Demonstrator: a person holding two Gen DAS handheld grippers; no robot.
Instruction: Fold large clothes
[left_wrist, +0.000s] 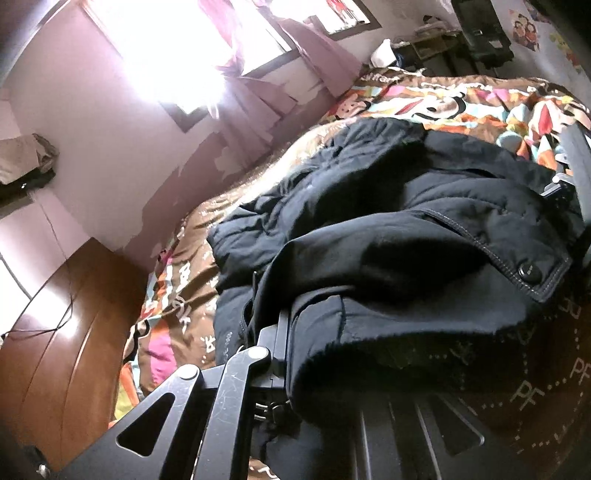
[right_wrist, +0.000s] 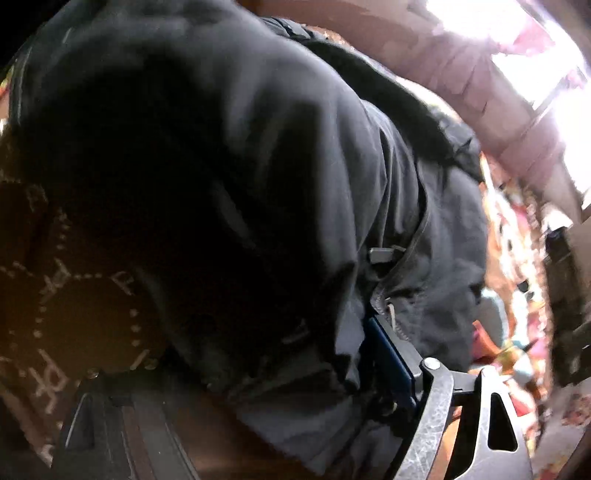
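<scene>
A large black padded jacket (left_wrist: 388, 229) lies bunched on a bed with a colourful cartoon bedspread (left_wrist: 461, 99). A flap with a black snap button (left_wrist: 526, 272) faces up. My left gripper (left_wrist: 295, 354) is shut on the jacket's near hem, which drapes over its fingers. In the right wrist view the jacket (right_wrist: 221, 166) fills most of the frame, close and dark. My right gripper (right_wrist: 317, 376) is shut on the jacket's edge beside the zipper (right_wrist: 384, 254). The right gripper's body also shows at the left wrist view's right edge (left_wrist: 576, 177).
A brown patterned part of the bedspread (left_wrist: 535, 387) lies under the grippers. A wooden headboard or cabinet (left_wrist: 66, 332) stands left of the bed. A bright window with pink curtains (left_wrist: 229, 55) is behind. Shelves with clutter (left_wrist: 443, 40) stand at the far end.
</scene>
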